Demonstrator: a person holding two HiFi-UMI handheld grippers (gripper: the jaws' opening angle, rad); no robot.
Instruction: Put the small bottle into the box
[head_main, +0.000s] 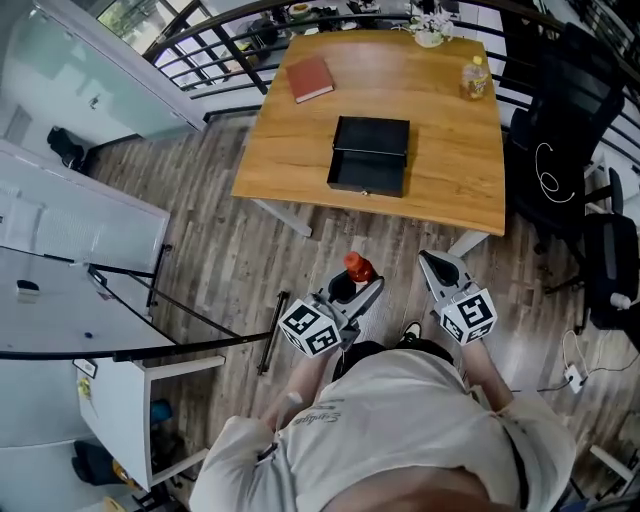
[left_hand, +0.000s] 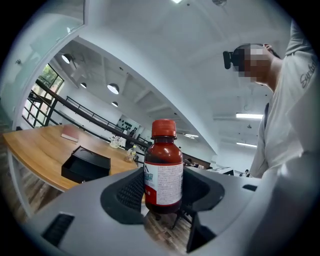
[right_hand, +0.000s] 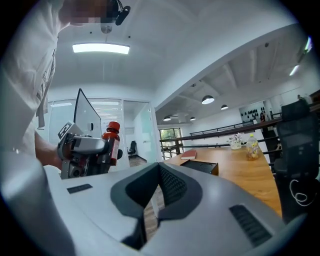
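Jaws of left gripper (head_main: 361, 289) clamp small bottle (left_hand: 163, 170); right gripper (head_main: 435, 266) closed (empty); box (head_main: 370, 155), book (head_main: 310, 78) on table (head_main: 450, 170).

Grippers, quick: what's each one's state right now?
Left gripper: shut on the small red-capped bottle, held upright.
Right gripper: shut, nothing between its jaws.

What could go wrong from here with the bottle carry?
1. The left gripper clamps the small bottle around its lower half, with the neck and cap above the pads. It might pivot on the way over.
2. The box sits close to the table's near edge, so a clumsy placement could nudge it off.
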